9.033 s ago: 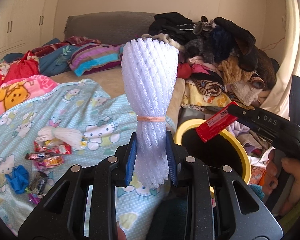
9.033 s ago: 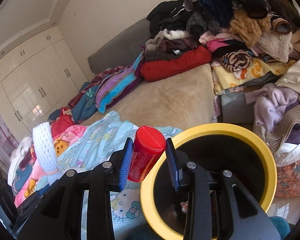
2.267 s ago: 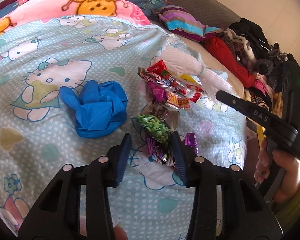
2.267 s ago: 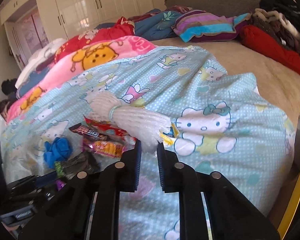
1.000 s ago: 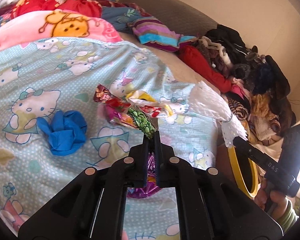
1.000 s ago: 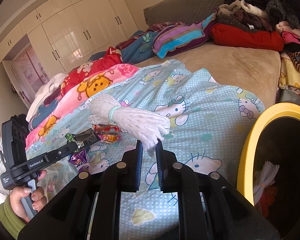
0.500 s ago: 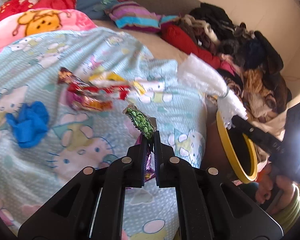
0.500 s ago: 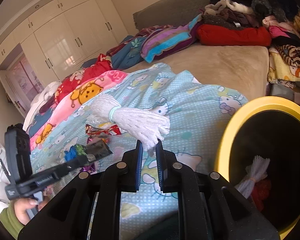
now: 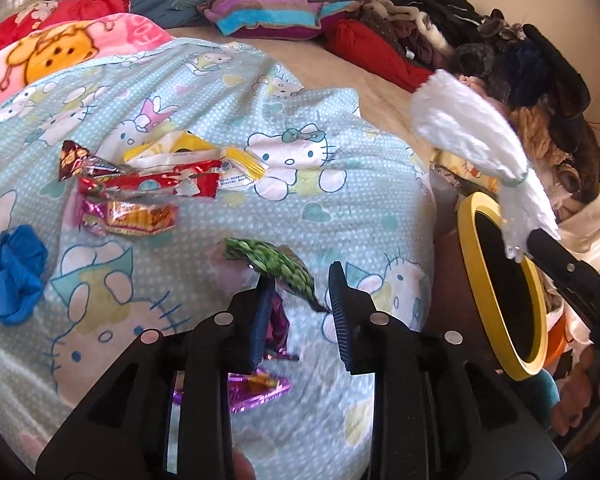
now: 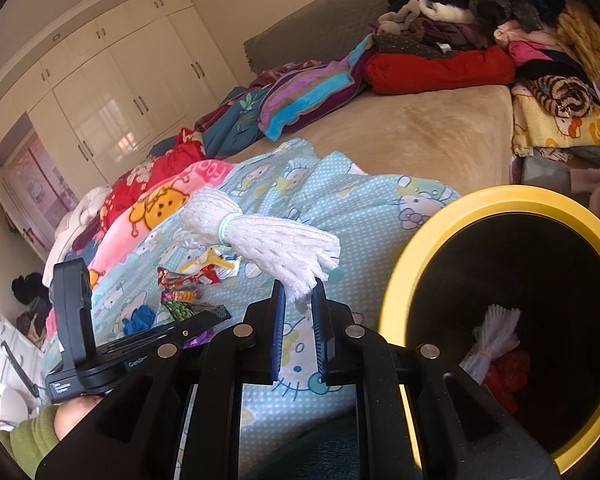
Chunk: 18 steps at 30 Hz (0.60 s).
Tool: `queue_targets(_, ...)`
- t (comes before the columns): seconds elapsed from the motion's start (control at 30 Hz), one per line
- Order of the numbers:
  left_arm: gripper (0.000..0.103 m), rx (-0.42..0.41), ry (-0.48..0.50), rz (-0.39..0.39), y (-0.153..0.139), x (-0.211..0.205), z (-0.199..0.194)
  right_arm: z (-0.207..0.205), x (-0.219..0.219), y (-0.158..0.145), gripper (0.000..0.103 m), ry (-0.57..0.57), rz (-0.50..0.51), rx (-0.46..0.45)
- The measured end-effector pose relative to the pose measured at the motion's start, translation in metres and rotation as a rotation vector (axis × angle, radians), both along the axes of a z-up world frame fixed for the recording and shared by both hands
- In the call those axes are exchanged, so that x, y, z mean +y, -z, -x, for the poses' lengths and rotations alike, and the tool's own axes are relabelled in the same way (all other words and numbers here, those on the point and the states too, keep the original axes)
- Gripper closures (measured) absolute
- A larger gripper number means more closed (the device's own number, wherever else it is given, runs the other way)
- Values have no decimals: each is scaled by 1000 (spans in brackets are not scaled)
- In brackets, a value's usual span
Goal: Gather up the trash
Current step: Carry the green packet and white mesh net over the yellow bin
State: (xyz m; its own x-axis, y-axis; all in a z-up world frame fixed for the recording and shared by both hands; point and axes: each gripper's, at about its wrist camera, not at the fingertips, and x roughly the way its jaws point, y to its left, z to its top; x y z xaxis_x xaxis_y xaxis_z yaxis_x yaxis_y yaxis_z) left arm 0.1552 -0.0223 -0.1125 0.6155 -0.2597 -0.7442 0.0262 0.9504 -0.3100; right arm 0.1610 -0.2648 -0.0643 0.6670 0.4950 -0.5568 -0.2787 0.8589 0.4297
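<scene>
Since the previous frame, left gripper fingers spread apart; green wrapper hangs between them. Right gripper clamps foam net beside bin. Next: drop net in.

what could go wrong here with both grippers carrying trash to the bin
The left gripper stands open over the blanket, short of the bin, so the green wrapper will likely fall on the bed. The right gripper pinches only the tip of the foam net, which may slip out.
</scene>
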Motion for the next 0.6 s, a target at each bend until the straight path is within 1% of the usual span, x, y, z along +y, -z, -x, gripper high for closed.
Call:
queue_targets(0.07,82,6,-3,-17,1,-3,-5,0,-5,-1,90,11,-8,-2)
queue_targets(0.1,86,12,-11,-30,2,-3,-7,0,-6,-2,90,15,-11,-3)
queue_targets(0.13,94,16,-16,-36,3,-3,-9,0,-8,-2,90,20,-13,-4)
queue_targets(0.2,97,15,-33,-53,4,-4,-11,-1,-11,-2,90,27,-16,-5)
queue_targets(0.33,99,5,-41,-42,1,-4,-13,-1,-18,-2,90,44,-21,-3)
queue_targets(0.43,101,-18,-38,-39,-4,-7,-12,-1,-23,-4,90,57,-30,-4)
queue_targets(0.6,101,-74,5,-32,-21,-22,-9,0,-36,-8,90,94,-23,-19)
